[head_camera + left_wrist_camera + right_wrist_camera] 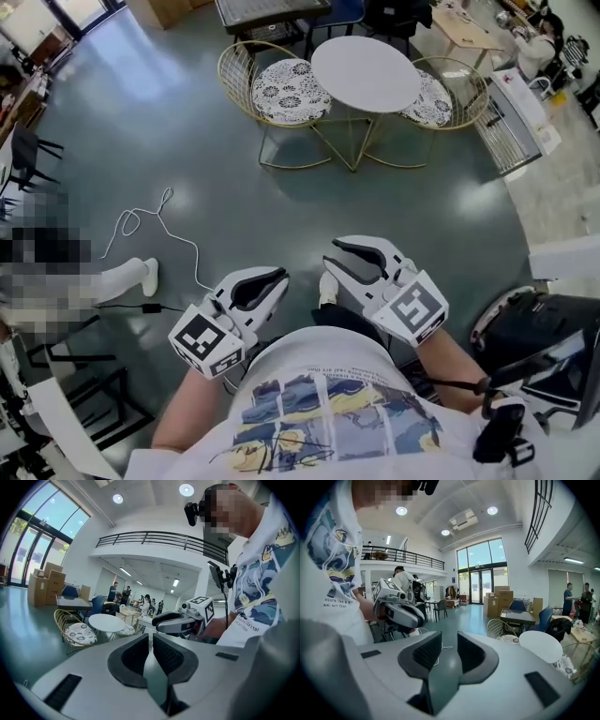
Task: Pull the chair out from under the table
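approach | chair tucked at bench, well ahead | left gripper fingers closed, right gripper fingers narrowly apart | both empty: nothing reached yet

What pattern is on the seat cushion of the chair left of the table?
The cushion is white with black floral medallions, clearest in the head view.

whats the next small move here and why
Probably step closer to the gold wire chair with the patterned cushion, left of the round white table in the head view. The left gripper and right gripper are both empty, near the body and well short of it.
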Tool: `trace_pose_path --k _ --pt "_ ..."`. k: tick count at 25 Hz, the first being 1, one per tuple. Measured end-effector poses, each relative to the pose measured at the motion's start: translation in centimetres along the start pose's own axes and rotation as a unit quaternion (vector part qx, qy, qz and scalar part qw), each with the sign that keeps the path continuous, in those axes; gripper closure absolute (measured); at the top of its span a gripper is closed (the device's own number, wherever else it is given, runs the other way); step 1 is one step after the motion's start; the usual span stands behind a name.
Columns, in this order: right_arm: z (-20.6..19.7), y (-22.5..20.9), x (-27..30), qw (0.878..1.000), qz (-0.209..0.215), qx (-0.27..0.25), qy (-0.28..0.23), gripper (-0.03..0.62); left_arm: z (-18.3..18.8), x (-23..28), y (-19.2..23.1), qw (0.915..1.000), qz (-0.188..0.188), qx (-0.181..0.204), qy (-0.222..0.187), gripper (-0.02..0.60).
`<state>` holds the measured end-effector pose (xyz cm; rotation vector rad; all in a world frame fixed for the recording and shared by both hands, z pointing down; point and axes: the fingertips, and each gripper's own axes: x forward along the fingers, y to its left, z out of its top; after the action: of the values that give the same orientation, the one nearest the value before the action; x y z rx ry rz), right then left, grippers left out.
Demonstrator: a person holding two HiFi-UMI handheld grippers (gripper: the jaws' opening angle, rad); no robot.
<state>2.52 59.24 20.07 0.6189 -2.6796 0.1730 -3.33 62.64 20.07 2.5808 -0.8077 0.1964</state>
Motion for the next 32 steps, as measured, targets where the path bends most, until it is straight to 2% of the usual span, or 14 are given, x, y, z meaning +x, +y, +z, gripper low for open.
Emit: trace_pose_path --k 6,11,14,17,22,25,27,29,32 --pt "-0.7 -10.7 3.3 1.000 0.022 -0.015 -0.009 0.505 2.3 7.5 6.4 0.9998 0.019 0.006 -0.007 0.567" --pt "-1.7 -16.0 7.6 1.000 0.019 -0.004 -0.009 0.503 2.9 11.1 12.4 0.9998 0.020 0.000 -0.007 0.560" --pt "-2.6 -18.3 10.5 1.000 0.018 0.006 -0.004 0.503 2.8 12.9 16.2 0.9999 0.007 -0.006 -0.008 0.546" --pt "-2.3 -21.2 13.2 1.000 -0.001 0.012 -0.001 0.503 3.5 14.5 20.4 0.9999 -0.008 -0.012 -0.007 0.532" --pt "0.5 -24.9 18.6 0.999 -0.030 0.014 0.001 0.503 6.0 14.9 27.9 0.9996 -0.028 -0.009 -0.005 0.515" --pt "1.4 -27.0 21.7 0.998 -0.051 0.022 -0.005 0.503 6.5 14.9 32.3 0.9991 -0.041 -0.006 0.010 0.508" --pt "1.9 -28.7 23.6 0.997 -0.064 0.032 -0.007 0.505 6.7 15.5 35.5 0.9985 -0.048 -0.017 0.021 0.503" --pt "2.2 -30.5 24.9 0.997 -0.070 0.041 -0.008 0.505 7.0 16.4 38.5 0.9981 -0.045 -0.031 0.027 0.491" --pt "1.9 -33.1 26.1 0.996 -0.073 0.048 -0.004 0.505 7.2 17.9 42.6 0.9984 -0.018 -0.043 0.033 0.483"
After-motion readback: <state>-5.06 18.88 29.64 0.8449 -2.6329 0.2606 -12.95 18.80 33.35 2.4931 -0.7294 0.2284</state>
